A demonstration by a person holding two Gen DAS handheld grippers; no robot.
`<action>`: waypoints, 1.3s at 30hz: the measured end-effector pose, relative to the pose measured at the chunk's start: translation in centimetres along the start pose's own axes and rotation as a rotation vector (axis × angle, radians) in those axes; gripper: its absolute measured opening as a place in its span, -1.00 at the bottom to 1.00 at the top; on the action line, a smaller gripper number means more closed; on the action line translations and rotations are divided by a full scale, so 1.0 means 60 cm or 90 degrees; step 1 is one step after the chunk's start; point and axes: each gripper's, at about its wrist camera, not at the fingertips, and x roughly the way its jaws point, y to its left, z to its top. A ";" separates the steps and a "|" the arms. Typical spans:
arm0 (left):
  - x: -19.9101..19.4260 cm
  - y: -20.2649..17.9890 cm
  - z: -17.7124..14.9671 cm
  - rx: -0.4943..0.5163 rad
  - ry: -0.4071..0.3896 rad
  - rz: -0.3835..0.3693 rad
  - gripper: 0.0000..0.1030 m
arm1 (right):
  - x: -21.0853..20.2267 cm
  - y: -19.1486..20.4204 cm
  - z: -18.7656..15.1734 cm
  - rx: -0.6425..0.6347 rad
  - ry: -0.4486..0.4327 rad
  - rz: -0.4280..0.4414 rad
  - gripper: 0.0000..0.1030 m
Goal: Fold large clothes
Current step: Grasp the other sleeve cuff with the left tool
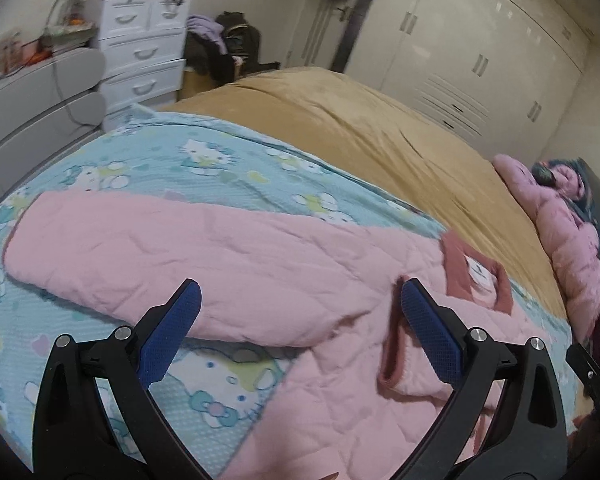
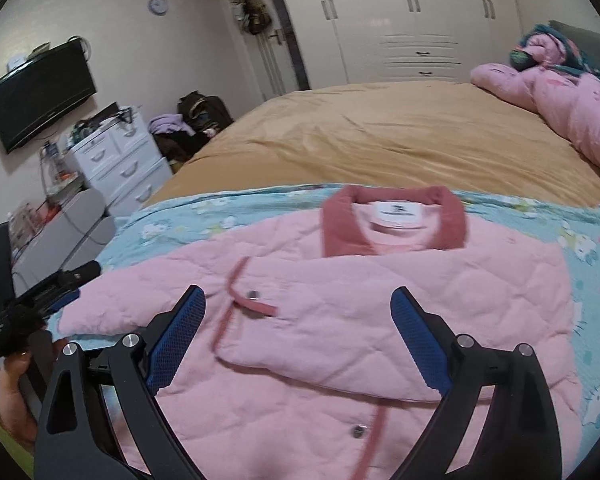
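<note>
Here the bed [image 2: 380,140] carries the pink quilted jacket [image 2: 320,320] spread flat at its near edge (on a cartoon sheet [image 1: 220,168]), and both the left hand-held gripper [image 1: 300,312] and right hand-held gripper [image 2: 298,316] hover released, empty; a shallow pinch could slip off the thick padding.

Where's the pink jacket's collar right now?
In the right wrist view the dark pink collar lies centred at the jacket's far end on the cartoon-cat sheet, just short of the tan blanket.
</note>
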 end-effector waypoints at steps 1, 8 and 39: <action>-0.002 0.009 0.003 -0.005 -0.003 0.007 0.82 | 0.002 0.014 0.003 -0.009 -0.001 0.005 0.81; -0.009 0.061 0.020 -0.039 -0.015 0.044 0.82 | 0.023 0.095 0.019 -0.020 -0.001 0.054 0.81; -0.004 0.348 0.011 -0.271 0.006 0.192 0.82 | 0.189 0.355 -0.016 -0.181 0.104 0.152 0.81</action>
